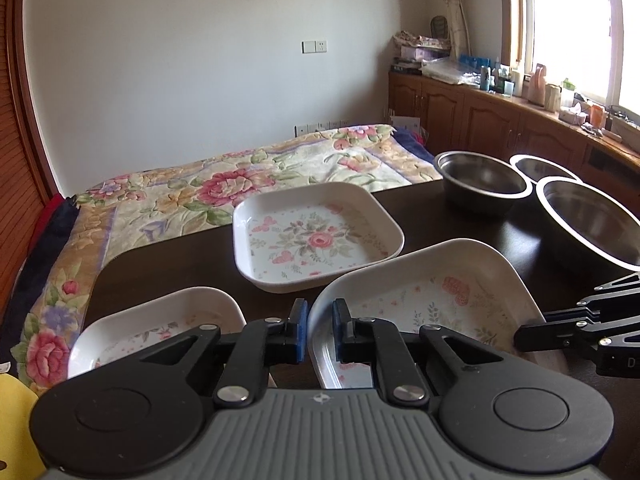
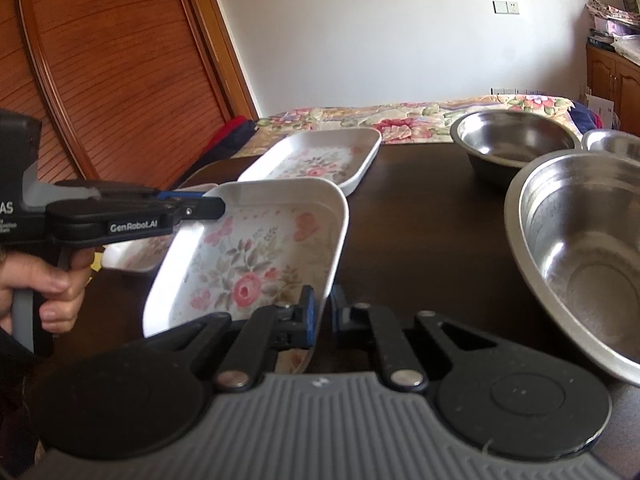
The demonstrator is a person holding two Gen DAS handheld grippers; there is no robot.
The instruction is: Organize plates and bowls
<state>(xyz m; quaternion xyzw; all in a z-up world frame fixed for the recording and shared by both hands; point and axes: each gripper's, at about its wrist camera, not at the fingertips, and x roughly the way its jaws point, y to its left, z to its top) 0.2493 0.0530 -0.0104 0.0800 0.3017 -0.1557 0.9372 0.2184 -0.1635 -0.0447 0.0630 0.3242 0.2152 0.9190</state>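
Observation:
Both grippers hold one white floral plate (image 1: 432,300) (image 2: 248,264), tilted above the dark table (image 1: 180,264). My left gripper (image 1: 320,320) is shut on its left rim; in the right wrist view the left gripper (image 2: 212,206) reaches in from the left. My right gripper (image 2: 322,312) is shut on the plate's right rim, and its fingertips (image 1: 520,334) show at the plate's right side. A second floral plate (image 1: 316,236) (image 2: 320,160) lies further back. A third plate (image 1: 160,320) (image 2: 132,256) lies near left. To the right stand three steel bowls: back (image 1: 480,180), small (image 1: 544,166), large (image 1: 592,220) (image 2: 592,256).
A bed with a floral blanket (image 1: 200,192) runs along the table's far edge. Wooden cabinets (image 1: 480,108) with clutter on top line the right wall under the window. A wooden door (image 2: 120,60) stands at the left. A person's hand (image 2: 52,280) grips the left gripper's handle.

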